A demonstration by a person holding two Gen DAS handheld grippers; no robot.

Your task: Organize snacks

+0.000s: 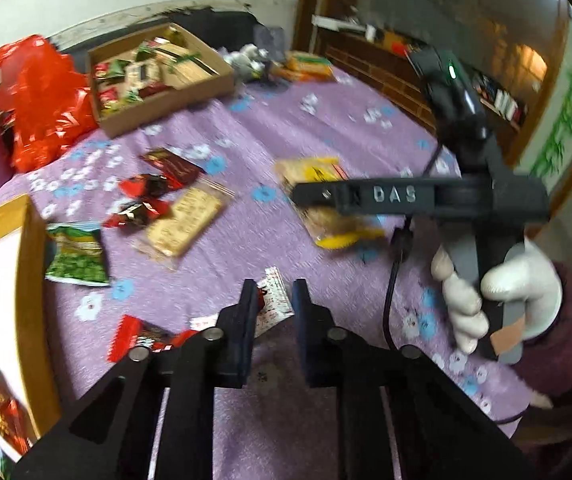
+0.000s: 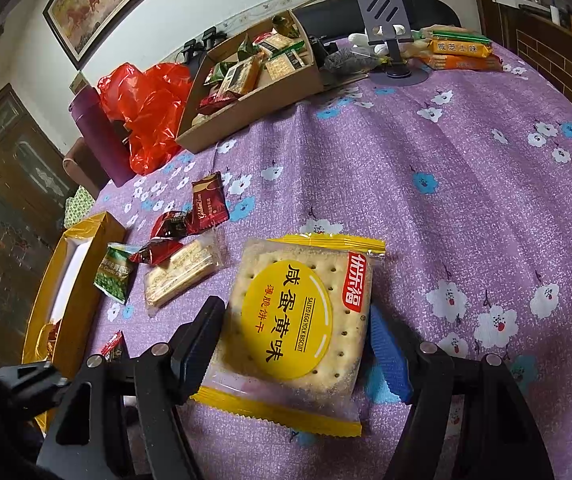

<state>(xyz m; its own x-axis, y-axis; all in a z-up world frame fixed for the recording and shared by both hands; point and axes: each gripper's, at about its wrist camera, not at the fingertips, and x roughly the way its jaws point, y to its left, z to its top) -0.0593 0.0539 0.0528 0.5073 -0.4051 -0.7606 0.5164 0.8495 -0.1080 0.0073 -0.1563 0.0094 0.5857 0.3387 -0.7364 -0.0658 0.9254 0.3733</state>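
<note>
Right gripper (image 2: 293,344) pinching biscuit packet (image 2: 297,320), left gripper (image 1: 272,316) slightly spread, empty

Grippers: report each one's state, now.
Left gripper: open, holding nothing.
Right gripper: shut on the salted egg yolk biscuit pack.

Tablecloth (image 2: 425,208) is woven purple cloth w/ a rough, matt grain. Salted egg yolk biscuit packet (image 2: 293,320) = glossy plastic film, clear w/ yellow crimped ends. Cardboard box (image 2: 254,100) looks plain matt brown paperboard. Red bag (image 2: 150,108) is thin crinkly shiny plastic. Right gripper (image 2: 293,344) is matt black plastic w/ metal pins, blue ribbed pads (image 2: 389,356). Glove (image 1: 521,292) is white knit cloth.
</note>
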